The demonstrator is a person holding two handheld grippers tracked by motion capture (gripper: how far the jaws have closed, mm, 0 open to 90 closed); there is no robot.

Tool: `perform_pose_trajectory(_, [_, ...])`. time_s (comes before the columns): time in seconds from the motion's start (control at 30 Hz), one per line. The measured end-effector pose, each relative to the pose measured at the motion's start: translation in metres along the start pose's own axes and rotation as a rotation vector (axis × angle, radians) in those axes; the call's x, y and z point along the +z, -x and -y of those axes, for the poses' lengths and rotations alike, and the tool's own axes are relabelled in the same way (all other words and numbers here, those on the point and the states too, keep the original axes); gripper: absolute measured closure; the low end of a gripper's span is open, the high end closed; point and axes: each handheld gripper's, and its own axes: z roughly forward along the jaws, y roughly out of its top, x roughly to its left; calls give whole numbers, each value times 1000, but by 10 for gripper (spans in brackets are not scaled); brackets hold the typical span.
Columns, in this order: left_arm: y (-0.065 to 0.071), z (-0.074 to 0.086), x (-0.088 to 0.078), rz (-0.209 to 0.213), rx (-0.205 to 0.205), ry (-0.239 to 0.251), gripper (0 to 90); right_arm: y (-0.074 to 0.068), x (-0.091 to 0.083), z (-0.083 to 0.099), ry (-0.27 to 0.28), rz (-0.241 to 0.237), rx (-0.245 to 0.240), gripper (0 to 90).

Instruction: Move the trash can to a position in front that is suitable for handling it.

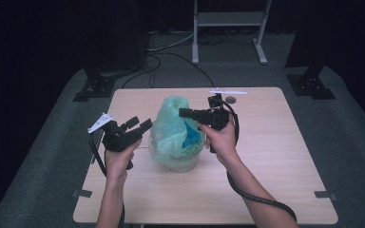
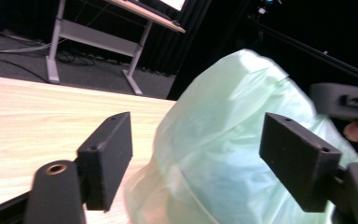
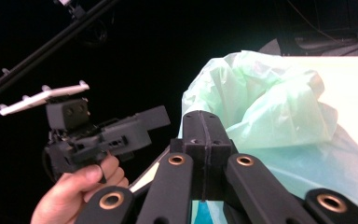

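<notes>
Green bag [image 1: 173, 128] between left gripper [image 1: 140, 126] — right gripper [image 1: 186, 113].

— How do the hands sit?
— Both forearms reach forward; the left gripper [image 1: 139, 125] is raised, jaws spread wide.
— And the other?
— The right gripper [image 1: 183, 113] points leftward, its jaws pressed together.

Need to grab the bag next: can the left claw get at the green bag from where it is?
Probably yes. The left claw is open, and the green bag sits right between and just beyond its jaws. The right claw, shut, hovers at the bag's top, clear of that side.
</notes>
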Motion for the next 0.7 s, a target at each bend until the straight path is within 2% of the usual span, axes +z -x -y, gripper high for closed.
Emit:
perform_pose_trajectory(0.1, [-1,1,2,-5,-1,-7,206,-1,-5,-4,19,-2,-1,900])
perform_pose_trajectory(0.17, [0,1,3,-5,12,-13,194,-3,-9,-7,30,-4,-1,900])
perform_pose_trajectory(0.3, [2,1,3,5,25,-13,190,-6,-16,-11,50,-10,-10,900])
perform_pose_trajectory(0.7, [3,2,4,12,29,-26,189,-15,-32,-23,97,-19,-24,900])
